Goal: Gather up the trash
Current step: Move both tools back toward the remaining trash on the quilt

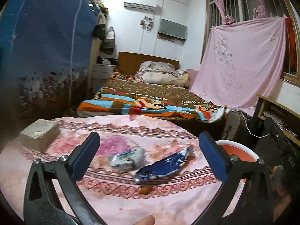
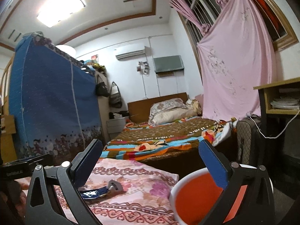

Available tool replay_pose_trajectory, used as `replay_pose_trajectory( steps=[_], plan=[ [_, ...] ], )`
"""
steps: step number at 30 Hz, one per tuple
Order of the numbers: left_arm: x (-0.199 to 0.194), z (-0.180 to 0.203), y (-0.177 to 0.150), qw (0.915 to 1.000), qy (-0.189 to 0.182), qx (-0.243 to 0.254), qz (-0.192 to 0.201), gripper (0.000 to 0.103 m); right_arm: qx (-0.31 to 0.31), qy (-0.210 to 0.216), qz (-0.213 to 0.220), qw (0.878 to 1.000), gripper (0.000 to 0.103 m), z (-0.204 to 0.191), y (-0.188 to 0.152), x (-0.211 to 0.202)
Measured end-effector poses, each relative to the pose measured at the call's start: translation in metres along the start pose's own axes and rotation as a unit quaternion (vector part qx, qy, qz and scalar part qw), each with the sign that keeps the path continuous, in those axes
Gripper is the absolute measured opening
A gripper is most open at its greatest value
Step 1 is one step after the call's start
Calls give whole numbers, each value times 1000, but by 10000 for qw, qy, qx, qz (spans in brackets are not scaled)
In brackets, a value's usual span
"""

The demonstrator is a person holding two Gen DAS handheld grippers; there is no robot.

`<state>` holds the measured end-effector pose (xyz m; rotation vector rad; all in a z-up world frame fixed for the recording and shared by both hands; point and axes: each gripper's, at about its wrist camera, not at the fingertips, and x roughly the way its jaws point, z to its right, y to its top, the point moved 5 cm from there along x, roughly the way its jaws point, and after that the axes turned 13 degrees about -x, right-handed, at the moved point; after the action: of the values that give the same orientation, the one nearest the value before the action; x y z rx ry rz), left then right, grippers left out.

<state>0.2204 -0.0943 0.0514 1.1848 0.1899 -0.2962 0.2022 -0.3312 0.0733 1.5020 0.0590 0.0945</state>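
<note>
Two pieces of trash lie touching on the pink floral cloth [image 1: 116, 202] ahead of my left gripper [image 1: 149, 155]: a crumpled grey-white packet [image 1: 126, 159] and, just to its right, a dark blue wrapper [image 1: 163, 166]. A small brown scrap [image 1: 145, 190] sits nearer me; I think it is more litter, but it is too small to be sure. My left fingers are spread wide and hold nothing, hovering above the pile with both wrappers framed between them. My right gripper [image 2: 149, 165] is likewise wide and empty, poised over the orange bin with the white rim [image 2: 173, 193] that stands just off the cloth's right edge. I judge we are at the start of the pickup: nothing is grasped yet. Next I would lower the left gripper onto one wrapper, most likely the blue one nearest the bin, close on a raised fold, and carry it right to drop it in. Thin foil lying flat may slip, so I want the tips low.
</note>
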Motion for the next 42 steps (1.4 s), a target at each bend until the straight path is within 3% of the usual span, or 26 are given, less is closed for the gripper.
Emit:
replay_pose_trajectory(
  steps=[7, 21, 31, 35, 38, 42],
  plan=[
    [-22, -31, 3, 9990, 336, 7, 307, 92, -165, 298, 31, 9994, 103, -26, 1, 1],
    [-48, -67, 9, 9963, 610, 53, 609, 92, -782, 1014, -24, 9918, 103, -90, 0, 0],
    [-37, -88, 3, 9975, 700, 119, 50, 91, -966, 1579, -1046, 9771, 101, -124, -16, 22],
    [-28, -95, -1, 9972, 690, 25, -275, 88, -1261, 1788, -1574, 9630, 79, -143, -31, 31],
    [-20, -100, -5, 9963, 653, -57, -562, 82, -1433, 1940, -1859, 9525, 69, -154, -43, 35],
    [-9, -106, -10, 9939, 535, -206, -947, 67, -1529, 2110, -2175, 9406, 59, -164, -54, 41]
  ],
)
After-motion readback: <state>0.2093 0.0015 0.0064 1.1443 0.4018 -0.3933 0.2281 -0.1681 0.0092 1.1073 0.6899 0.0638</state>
